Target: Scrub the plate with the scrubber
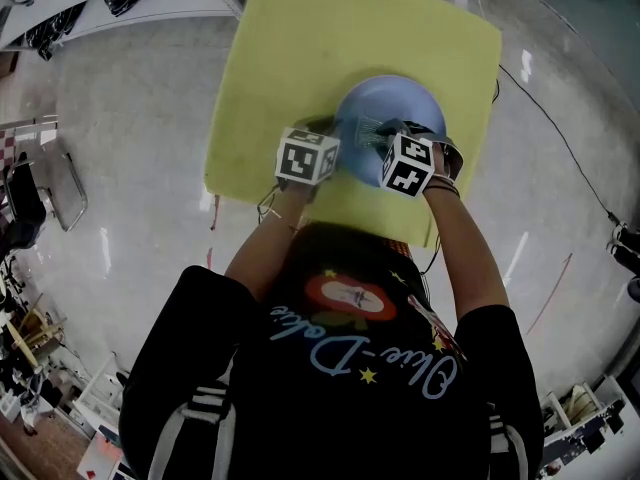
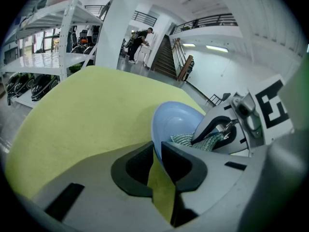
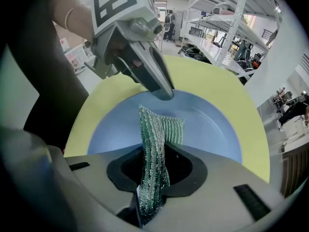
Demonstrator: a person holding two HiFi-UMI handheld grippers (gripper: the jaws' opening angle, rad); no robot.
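A blue plate (image 1: 385, 108) lies on the yellow tabletop (image 1: 300, 58), tipped up at its near-left side. My left gripper (image 1: 335, 150) is shut on the plate's rim (image 2: 155, 144), which passes between its black pads. My right gripper (image 1: 392, 140) points steeply down over the plate and is shut on a green mesh scrubber (image 3: 157, 129). The scrubber's free end rests on the plate's inner face (image 3: 212, 129). In the right gripper view the left gripper (image 3: 164, 92) meets the plate's far rim. The left gripper view shows the scrubber (image 2: 189, 140) under the right gripper (image 2: 223, 129).
The yellow top ends close in front of the person and drops to a glossy grey floor (image 1: 130, 118). A thin cable (image 1: 560, 138) runs across the floor on the right. White metal shelving (image 2: 43, 62) stands beyond the table, with a staircase (image 2: 166, 57) farther off.
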